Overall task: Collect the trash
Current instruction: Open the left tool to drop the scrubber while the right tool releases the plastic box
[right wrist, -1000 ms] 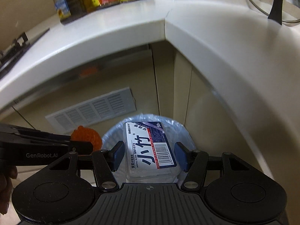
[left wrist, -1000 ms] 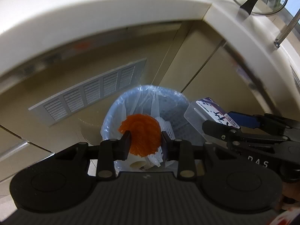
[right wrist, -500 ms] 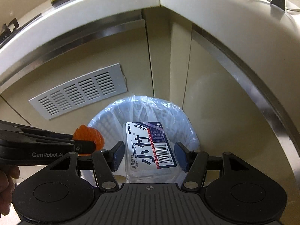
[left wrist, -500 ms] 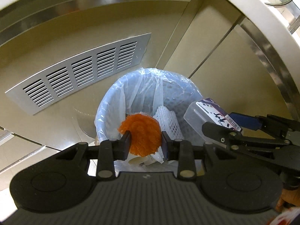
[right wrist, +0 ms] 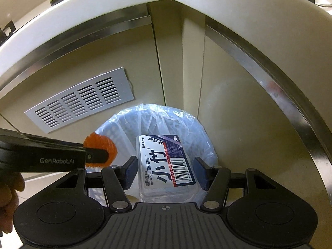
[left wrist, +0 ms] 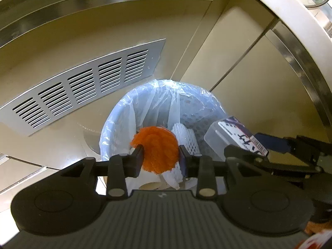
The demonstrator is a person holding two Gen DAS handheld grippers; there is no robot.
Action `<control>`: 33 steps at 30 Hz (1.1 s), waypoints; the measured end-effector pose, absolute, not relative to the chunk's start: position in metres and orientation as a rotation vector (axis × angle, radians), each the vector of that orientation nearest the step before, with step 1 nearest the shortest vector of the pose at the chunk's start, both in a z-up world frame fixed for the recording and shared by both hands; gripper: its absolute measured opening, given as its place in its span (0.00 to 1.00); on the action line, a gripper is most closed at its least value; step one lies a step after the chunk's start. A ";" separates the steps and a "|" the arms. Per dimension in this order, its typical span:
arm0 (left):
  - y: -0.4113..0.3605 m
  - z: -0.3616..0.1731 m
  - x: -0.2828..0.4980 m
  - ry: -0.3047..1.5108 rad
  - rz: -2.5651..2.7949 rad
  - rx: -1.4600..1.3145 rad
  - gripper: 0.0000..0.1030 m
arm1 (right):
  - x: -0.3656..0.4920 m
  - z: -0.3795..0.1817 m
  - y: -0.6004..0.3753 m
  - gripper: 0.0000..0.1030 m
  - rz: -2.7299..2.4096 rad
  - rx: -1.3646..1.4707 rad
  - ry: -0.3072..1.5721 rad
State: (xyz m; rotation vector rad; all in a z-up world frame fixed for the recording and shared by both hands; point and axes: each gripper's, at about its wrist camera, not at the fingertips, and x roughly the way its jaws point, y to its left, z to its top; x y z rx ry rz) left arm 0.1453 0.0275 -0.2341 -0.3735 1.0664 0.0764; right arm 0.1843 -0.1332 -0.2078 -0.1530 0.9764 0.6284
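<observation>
The left gripper (left wrist: pixel 159 160) is clamped on a crumpled orange net (left wrist: pixel 156 148), and the right gripper (right wrist: pixel 166 173) pinches a clear dental floss box (right wrist: pixel 167 166) by its long sides. Both loads hang directly above the trash bin (left wrist: pixel 116 116), a white perforated basket lined with a pale blue bag, which stands on the floor in the corner of the cabinets, beside a metal vent grille (left wrist: pixel 83 91). White foam netting (left wrist: pixel 183 134) and other scraps already lie inside. This looks like the drop step: what remains is probably for each hand to part its jaws while centred over the opening, the floss box sitting nearer the rim.
</observation>
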 end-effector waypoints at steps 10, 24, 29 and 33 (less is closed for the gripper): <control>0.031 -0.233 0.141 1.057 0.105 -0.384 0.48 | 0.185 -0.208 -0.134 0.57 0.628 -0.151 0.978; 0.042 -0.227 0.124 1.068 0.136 -0.394 0.48 | 0.182 -0.204 -0.131 0.57 0.644 -0.145 0.971; 0.046 -0.226 0.123 1.069 0.140 -0.390 0.48 | 0.182 -0.204 -0.129 0.57 0.647 -0.133 0.972; 0.047 -0.226 0.122 1.069 0.141 -0.390 0.48 | 0.183 -0.205 -0.128 0.57 0.647 -0.126 0.976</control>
